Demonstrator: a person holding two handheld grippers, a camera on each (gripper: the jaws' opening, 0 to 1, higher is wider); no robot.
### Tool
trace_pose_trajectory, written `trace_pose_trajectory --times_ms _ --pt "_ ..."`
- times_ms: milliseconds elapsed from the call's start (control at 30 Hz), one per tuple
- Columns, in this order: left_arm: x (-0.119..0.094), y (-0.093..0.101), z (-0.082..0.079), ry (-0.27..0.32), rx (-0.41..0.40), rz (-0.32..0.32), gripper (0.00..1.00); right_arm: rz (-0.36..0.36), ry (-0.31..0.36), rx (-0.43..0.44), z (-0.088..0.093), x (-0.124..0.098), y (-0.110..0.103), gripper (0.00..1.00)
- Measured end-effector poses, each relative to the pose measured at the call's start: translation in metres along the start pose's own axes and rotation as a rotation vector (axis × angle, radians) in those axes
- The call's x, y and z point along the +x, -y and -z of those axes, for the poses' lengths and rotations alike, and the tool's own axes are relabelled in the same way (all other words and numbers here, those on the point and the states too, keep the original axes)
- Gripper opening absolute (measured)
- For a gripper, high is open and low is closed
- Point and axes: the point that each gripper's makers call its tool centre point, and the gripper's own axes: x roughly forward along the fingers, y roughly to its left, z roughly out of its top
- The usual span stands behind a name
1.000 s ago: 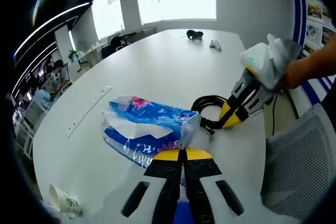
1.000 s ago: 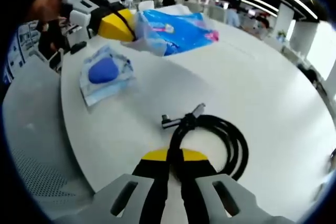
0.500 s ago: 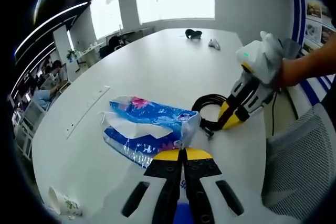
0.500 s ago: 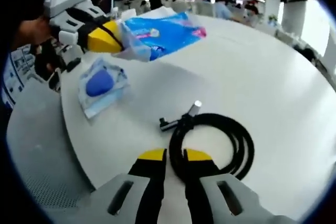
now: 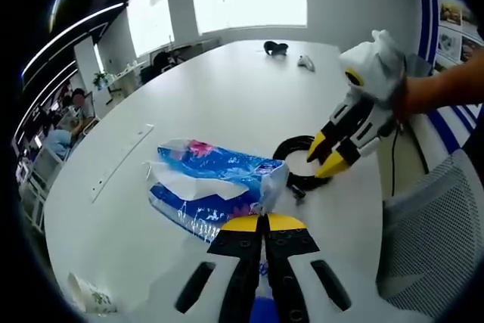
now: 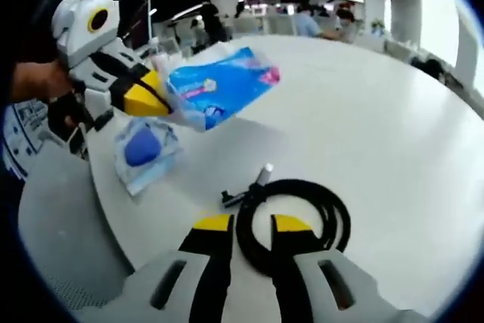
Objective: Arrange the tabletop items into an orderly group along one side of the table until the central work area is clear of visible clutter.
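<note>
A blue tissue pack [image 5: 208, 179] lies on the white table [image 5: 227, 88], and my left gripper [image 5: 262, 221] is shut on its near plastic edge. In the right gripper view the same left gripper [image 6: 160, 93] holds the tissue pack [image 6: 219, 85] by a corner. A coiled black cable [image 6: 299, 221] lies on the table under my right gripper [image 6: 252, 223], whose jaws stand open on either side of the coil's near loop. From the left gripper view, the right gripper [image 5: 327, 158] hovers open just over the cable [image 5: 296, 158].
A clear packet with a blue pad [image 6: 145, 149] lies near the table edge beside the left gripper. A paper cup [image 5: 89, 295] lies near the table's rim. Small dark [image 5: 275, 48] and white [image 5: 305, 62] items sit at the far end. A mesh chair [image 5: 431, 240] stands alongside.
My right gripper has opened, let go of the black cable and drawn back slightly above it. The left gripper keeps its hold on the tissue pack.
</note>
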Motion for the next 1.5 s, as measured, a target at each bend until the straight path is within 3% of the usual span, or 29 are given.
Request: trace_pose_trajectory --times_ms 267,400,733,1233,1500 --pt "0.003 0.0 0.003 -0.015 0.007 0.004 0.0 0.005 0.048 -0.022 -0.023 -0.005 -0.001 0.15" --pt "0.006 -0.002 0.004 -0.02 0.007 0.005 0.0 -0.028 0.097 -0.041 -0.037 -0.007 -0.009 0.15" --pt "0.012 -0.005 0.0 -0.02 0.007 0.011 0.0 -0.062 0.123 -0.093 -0.055 -0.004 -0.019 0.17" --pt "0.022 -0.002 -0.006 -0.022 0.018 0.042 0.0 -0.078 0.126 -0.154 -0.064 0.005 -0.023 0.13" --pt "0.026 0.0 -0.006 -0.027 0.024 0.059 0.0 -0.071 0.113 -0.161 -0.06 0.01 -0.019 0.09"
